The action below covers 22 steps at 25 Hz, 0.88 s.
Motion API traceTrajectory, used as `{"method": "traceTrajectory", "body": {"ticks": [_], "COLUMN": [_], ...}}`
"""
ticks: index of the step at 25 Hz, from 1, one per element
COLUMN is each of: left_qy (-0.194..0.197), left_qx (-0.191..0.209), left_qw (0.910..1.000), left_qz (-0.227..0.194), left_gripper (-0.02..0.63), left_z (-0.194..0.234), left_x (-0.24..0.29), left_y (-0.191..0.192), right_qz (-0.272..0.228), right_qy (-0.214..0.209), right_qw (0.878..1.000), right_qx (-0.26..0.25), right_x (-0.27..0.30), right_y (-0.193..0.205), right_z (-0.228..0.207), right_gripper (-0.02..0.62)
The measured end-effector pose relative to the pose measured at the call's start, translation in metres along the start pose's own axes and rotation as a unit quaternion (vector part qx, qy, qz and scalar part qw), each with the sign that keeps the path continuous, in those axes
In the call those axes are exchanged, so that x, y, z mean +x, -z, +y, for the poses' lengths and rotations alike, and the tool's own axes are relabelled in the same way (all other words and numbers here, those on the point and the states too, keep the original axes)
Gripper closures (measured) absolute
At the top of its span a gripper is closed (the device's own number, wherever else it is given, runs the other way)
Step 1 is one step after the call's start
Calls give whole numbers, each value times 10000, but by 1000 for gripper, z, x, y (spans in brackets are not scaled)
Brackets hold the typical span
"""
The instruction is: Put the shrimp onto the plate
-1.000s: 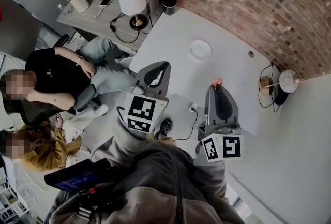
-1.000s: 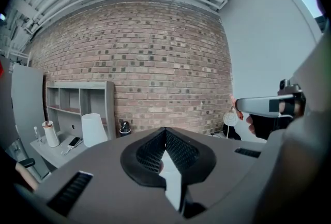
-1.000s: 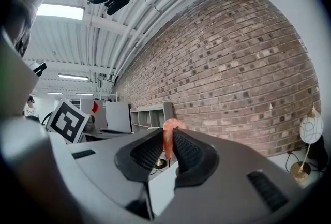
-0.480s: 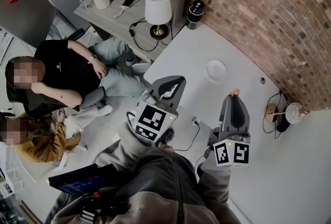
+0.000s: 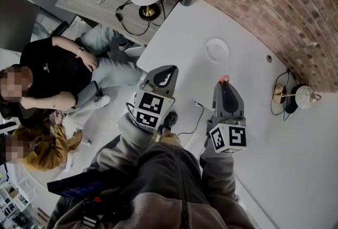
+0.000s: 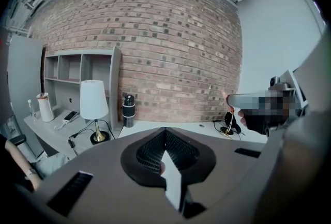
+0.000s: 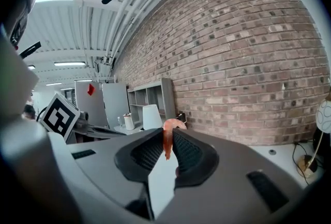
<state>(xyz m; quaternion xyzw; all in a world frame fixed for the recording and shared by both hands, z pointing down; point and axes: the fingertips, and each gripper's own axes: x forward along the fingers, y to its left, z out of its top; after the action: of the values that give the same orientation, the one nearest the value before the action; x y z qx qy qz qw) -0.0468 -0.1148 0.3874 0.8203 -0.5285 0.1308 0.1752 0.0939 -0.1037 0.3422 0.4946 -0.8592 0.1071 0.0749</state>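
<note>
The right hand-held gripper (image 7: 166,144) pinches the shrimp (image 7: 168,129); the left hand-held gripper (image 6: 165,132) is closed, empty. The plate (image 5: 217,49) is bare, so placing remains.

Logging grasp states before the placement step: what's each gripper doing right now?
Left gripper: shut, empty.
Right gripper: shut on the shrimp.

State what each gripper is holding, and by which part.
The right gripper pinches the shrimp along its straight lower part; its curled end pokes past the jaw tips. The left gripper is shut, empty.
</note>
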Motion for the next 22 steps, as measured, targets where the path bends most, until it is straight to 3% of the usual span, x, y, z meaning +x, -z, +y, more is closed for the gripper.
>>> {"method": "traceTrajectory", "body": {"ticks": [7,12,22], "left_qy": [110,44,144], "left_qx": [141,-186,-282], "left_qw": [9997,9974,9909], "left_qz": [172,689,1308], "left_gripper": [601,601,601], "left_z": [13,19,21], "left_x": [26,36,61], "left_y": [35,67,119], "right_qz": [463,778,1236], "right_qy": [31,77,163], "right_qw": [9989,9968,9920], "right_qx": [66,156,207], "right_x": [21,35,50], "right_y": [42,68,113], "right_z": [-6,-10,-29], "right_gripper": [540,540,540]}}
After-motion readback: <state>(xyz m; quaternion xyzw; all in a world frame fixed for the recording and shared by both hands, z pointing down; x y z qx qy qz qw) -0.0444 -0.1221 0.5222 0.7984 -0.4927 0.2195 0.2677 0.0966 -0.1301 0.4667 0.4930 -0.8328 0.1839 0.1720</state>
